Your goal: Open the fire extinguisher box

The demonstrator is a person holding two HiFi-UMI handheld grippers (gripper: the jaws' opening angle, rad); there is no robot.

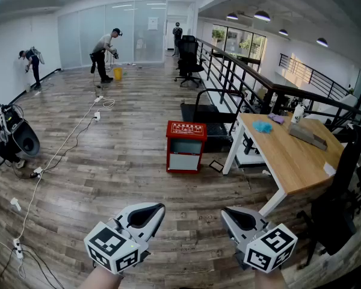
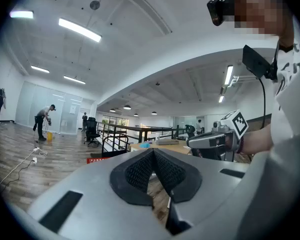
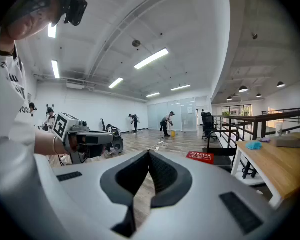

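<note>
**Fire extinguisher box** (image 1: 186,146): a red cabinet with a pale front panel, standing upright on the wood floor at mid-scene. Its front looks closed, and neither gripper touches it.

Nearest the viewer and well short of the box are the left gripper (image 1: 153,209) and the right gripper (image 1: 228,213). They are held side by side and point towards the box, one on either side of its line. Each gripper's own view shows its dark ribbed pads pressed together with nothing between them.

Left of the box, a white cable (image 1: 60,146) trails across the floor. Just beside the box on the right stands a wooden table (image 1: 301,161) on white legs, with a blue cloth (image 1: 262,126) on its far end.

Behind the box, a black railing (image 1: 240,71) runs into the distance. Farther behind stands a black office chair (image 1: 188,59). Far behind and to the left, a person (image 1: 102,53) bends beside a yellow bucket (image 1: 117,73).
</note>
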